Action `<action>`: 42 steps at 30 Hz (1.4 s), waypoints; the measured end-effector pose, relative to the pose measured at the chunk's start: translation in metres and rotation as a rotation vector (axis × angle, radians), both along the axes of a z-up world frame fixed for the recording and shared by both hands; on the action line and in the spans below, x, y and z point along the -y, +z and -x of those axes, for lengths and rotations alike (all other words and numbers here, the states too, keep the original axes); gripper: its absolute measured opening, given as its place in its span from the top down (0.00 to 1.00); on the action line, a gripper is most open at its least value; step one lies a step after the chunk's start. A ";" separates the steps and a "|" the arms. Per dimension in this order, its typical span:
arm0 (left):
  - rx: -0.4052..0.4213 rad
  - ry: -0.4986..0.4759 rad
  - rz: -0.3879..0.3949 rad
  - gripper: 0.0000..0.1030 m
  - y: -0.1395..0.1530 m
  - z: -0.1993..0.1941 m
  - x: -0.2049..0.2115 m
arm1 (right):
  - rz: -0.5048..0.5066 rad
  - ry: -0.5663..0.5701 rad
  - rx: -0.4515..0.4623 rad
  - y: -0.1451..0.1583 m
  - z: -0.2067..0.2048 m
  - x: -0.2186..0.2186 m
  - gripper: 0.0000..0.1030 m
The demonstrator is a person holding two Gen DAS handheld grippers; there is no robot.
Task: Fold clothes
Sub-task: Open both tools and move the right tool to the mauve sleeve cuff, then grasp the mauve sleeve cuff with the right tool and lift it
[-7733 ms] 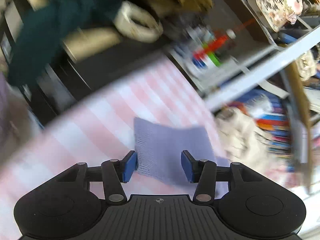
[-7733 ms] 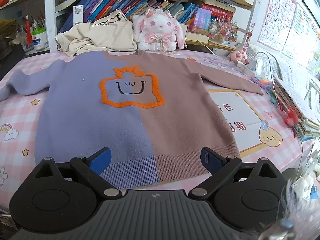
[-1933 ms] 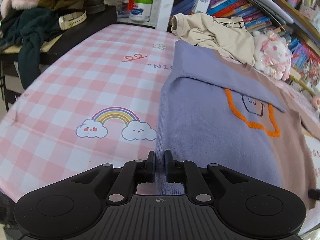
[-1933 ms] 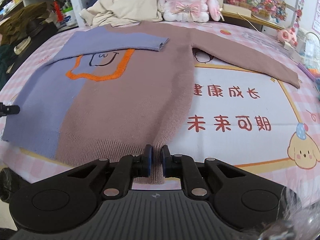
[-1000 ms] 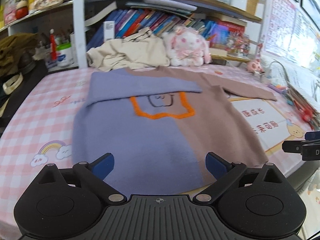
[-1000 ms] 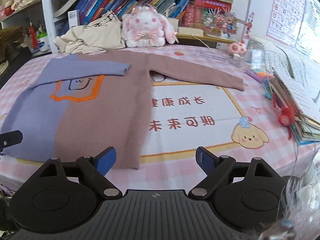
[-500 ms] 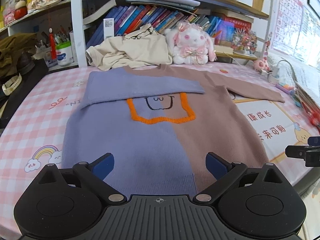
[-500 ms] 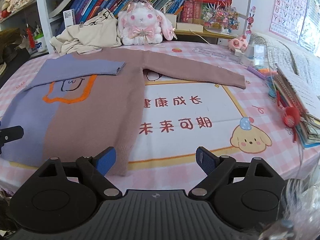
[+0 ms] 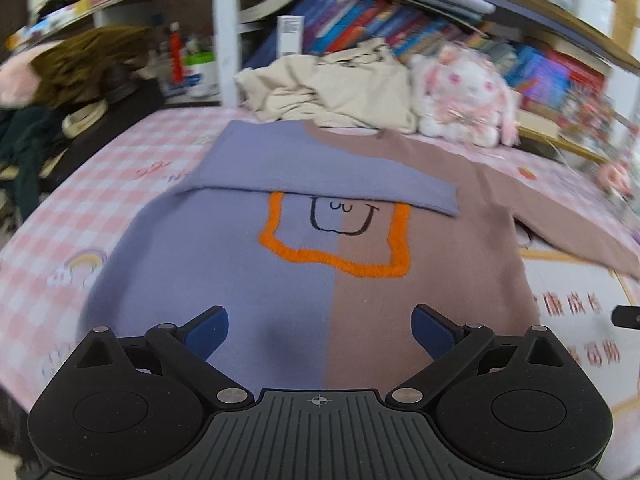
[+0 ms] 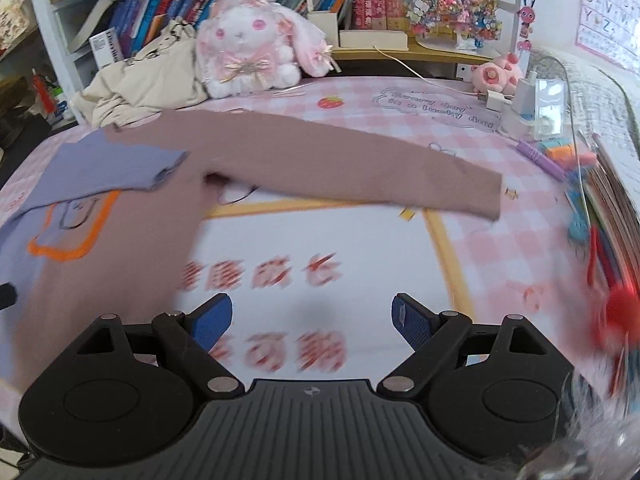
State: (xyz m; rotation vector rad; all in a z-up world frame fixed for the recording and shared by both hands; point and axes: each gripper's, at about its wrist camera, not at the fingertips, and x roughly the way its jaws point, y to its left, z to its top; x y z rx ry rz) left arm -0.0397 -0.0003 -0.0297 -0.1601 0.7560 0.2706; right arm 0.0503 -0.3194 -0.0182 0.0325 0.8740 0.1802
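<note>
A half-lavender, half-brown sweater (image 9: 304, 280) with an orange-outlined face lies flat on the pink checked tablecloth (image 9: 44, 272). Its lavender sleeve (image 9: 320, 178) is folded across the chest. The brown sleeve (image 10: 360, 160) stretches out to the right, its cuff (image 10: 490, 196) flat on the table. My left gripper (image 9: 320, 326) hovers open over the sweater's lower body, holding nothing. My right gripper (image 10: 312, 322) is open above the printed mat with red characters (image 10: 280, 276), to the right of the sweater and in front of the brown sleeve.
A cream garment (image 9: 332, 84) and a pink-and-white plush rabbit (image 10: 248, 50) sit at the table's back edge below bookshelves. Books and pens (image 10: 608, 216) lie along the right edge, chargers (image 10: 532, 112) at the back right. Dark clothes (image 9: 44, 120) pile at the left.
Both grippers, shut on the sweater's hem about two seconds ago, have let go and stand open. Both have moved forward: the left over the sweater body, the right toward the brown sleeve.
</note>
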 end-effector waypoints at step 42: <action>-0.045 0.161 -0.125 0.03 0.005 0.014 0.056 | -0.088 -0.098 -0.015 -0.033 -0.117 0.119 0.89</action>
